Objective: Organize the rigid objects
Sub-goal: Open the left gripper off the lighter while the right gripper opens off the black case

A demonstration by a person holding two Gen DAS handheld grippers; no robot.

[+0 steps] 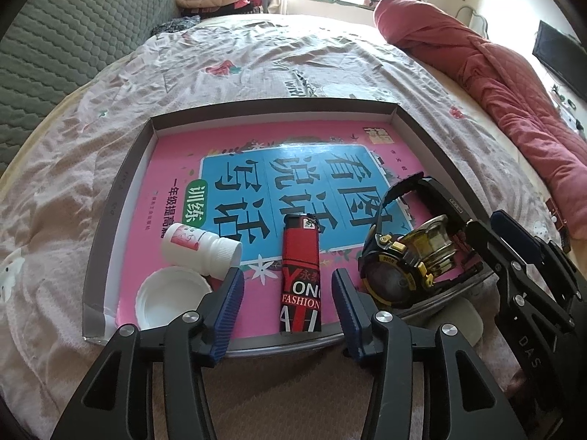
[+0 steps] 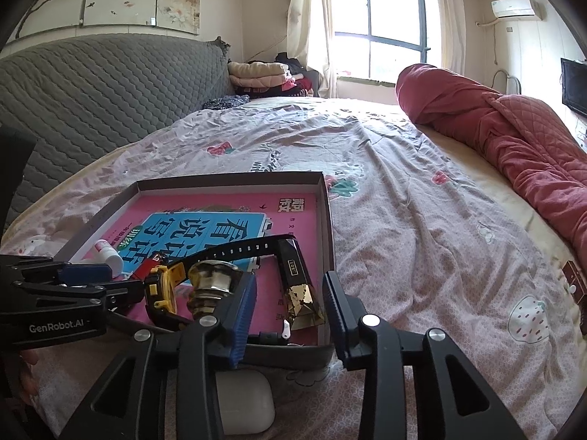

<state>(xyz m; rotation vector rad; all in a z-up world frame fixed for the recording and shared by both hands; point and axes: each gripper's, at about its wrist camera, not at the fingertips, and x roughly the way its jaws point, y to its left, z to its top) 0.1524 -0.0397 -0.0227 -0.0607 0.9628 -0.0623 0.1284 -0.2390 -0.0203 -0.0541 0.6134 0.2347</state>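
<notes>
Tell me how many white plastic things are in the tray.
2: a white bottle lying on its side near the tray left edge, and a loose white cap in front of it. Others may be hidden.

Bed (image 2: 422, 227): floral sheet | shallow cardboard tray (image 1: 121, 183) near its front edge | white earbud case (image 2: 244, 407) just before tray | rolled red quilt (image 2: 513, 135) along right edge

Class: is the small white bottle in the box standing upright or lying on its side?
On its side. The white bottle lies flat on the pink book cover, capped end pointing right.
</notes>
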